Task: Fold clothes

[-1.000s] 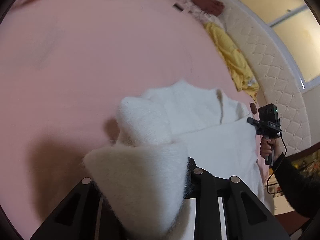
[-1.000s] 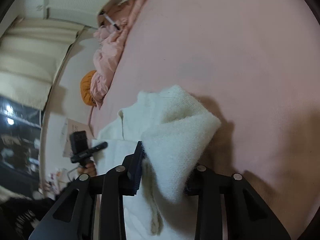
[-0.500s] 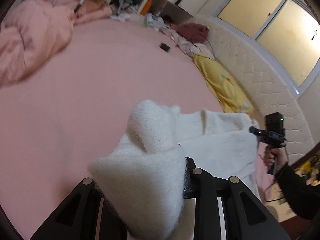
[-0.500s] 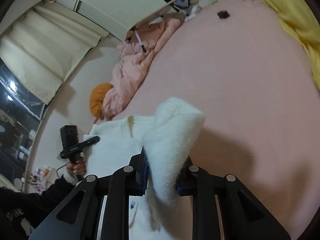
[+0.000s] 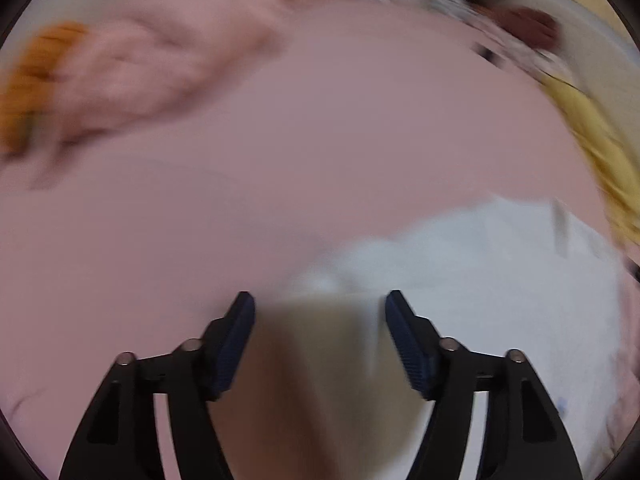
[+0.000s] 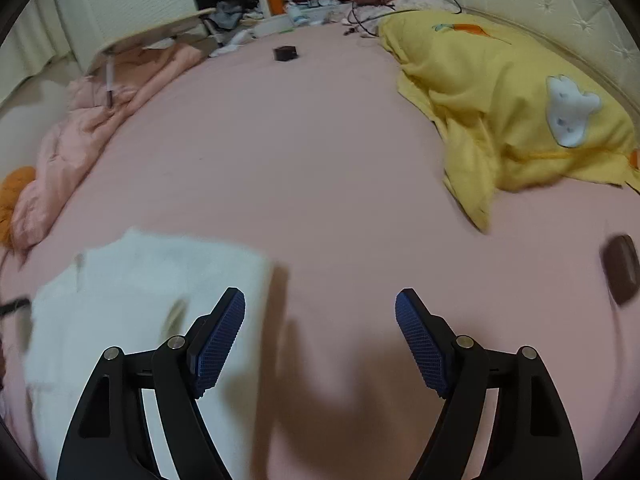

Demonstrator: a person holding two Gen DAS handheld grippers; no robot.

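A fluffy white garment (image 6: 140,304) lies spread on the pink bed sheet (image 6: 304,168). In the right wrist view it is at the lower left, partly behind the left finger. My right gripper (image 6: 320,300) is above bare sheet beside the garment's edge; its jaws are opening with nothing between them. The left wrist view is blurred by motion. There the garment (image 5: 480,272) lies to the right. My left gripper (image 5: 320,304) is also opening. A dim pale fold of the garment shows between its fingers, and the pads stand clear of it.
A yellow blanket (image 6: 500,112) is heaped at the right by the quilted headboard (image 6: 560,12). A pink duvet (image 6: 100,120) and an orange item (image 6: 12,192) lie along the left. A small black box (image 6: 285,53) and a dark brown object (image 6: 620,268) rest on the sheet.
Both grippers were shut on folds of the white garment; now both stand open and the fabric has dropped onto the bed. Both views have swung up toward the room.
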